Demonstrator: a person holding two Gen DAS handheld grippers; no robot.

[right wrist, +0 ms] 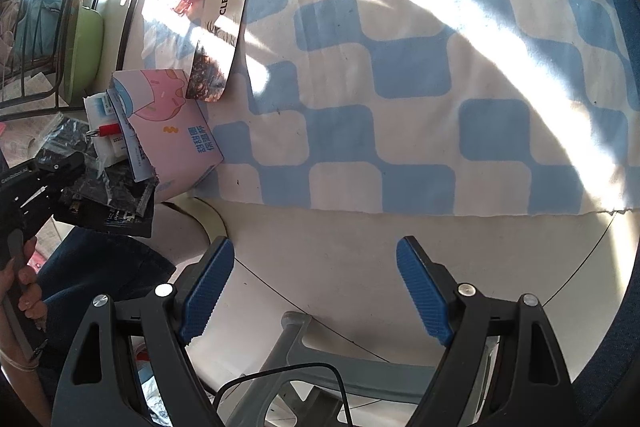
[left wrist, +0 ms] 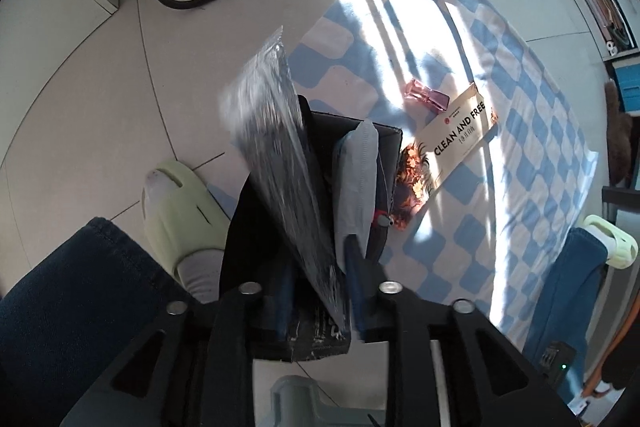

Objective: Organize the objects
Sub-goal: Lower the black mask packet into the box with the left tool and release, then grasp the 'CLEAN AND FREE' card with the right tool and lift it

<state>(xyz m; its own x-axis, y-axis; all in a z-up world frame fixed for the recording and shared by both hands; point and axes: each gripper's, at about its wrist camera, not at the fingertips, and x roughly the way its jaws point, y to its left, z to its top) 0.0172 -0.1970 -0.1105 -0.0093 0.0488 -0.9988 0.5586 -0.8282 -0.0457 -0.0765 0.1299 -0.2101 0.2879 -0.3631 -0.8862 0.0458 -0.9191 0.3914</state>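
Here the left gripper (left wrist: 316, 291), jaws part open, straddles a crinkly foil packet (left wrist: 276, 147) standing in the box (left wrist: 384, 143); light, slippery and floppy, it is best pinched at its top edge, while the right gripper (right wrist: 316, 287) gapes empty.

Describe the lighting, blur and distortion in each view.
Left wrist view: sunlight stripes cross the blue-and-white checked cloth, the crinkly silver-black plastic packet between the left gripper fingers is motion-blurred, and fisheye bends the floor tile lines. Right wrist view: a broad glare band washes out the cloth, the upper left corner is overexposed, and the open right gripper looks sharp.
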